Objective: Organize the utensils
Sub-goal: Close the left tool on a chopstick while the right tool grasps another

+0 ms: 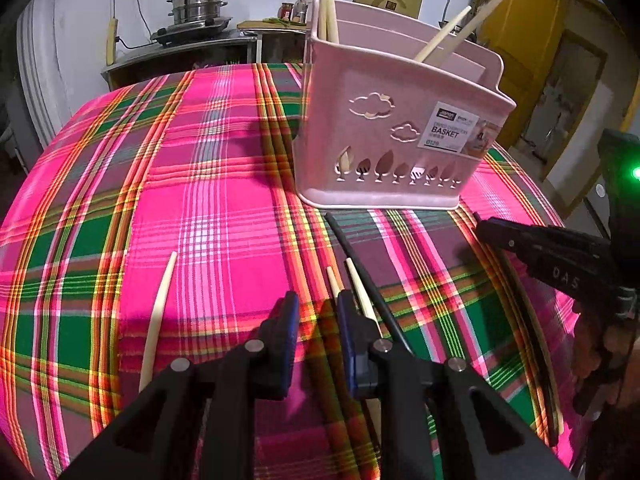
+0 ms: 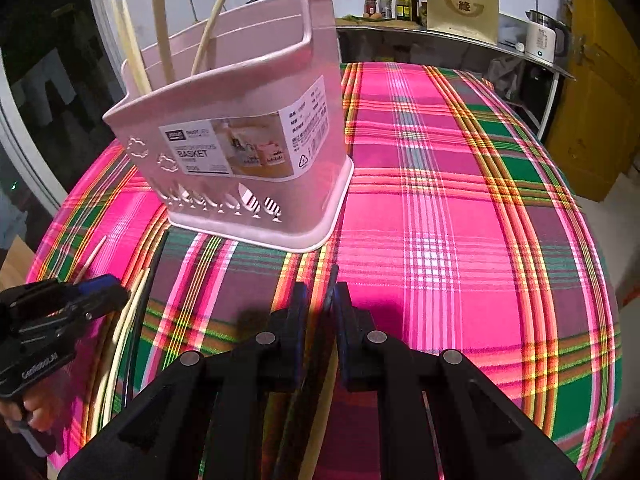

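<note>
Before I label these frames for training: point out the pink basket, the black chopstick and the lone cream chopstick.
pink basket (image 1: 384, 184): left wrist view, front wall.
black chopstick (image 1: 362, 266): left wrist view, mid-shaft.
lone cream chopstick (image 1: 158, 316): left wrist view, mid-shaft.

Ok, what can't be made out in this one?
- Basket interior, both views: its walls hide the compartments and the lower ends of the standing chopsticks.
- Sticks in the right gripper, right wrist view: the gripper body covers most of them, so the count is unsure.
- Cream chopstick, left wrist view: a finger of the left gripper hides its near end.
</note>
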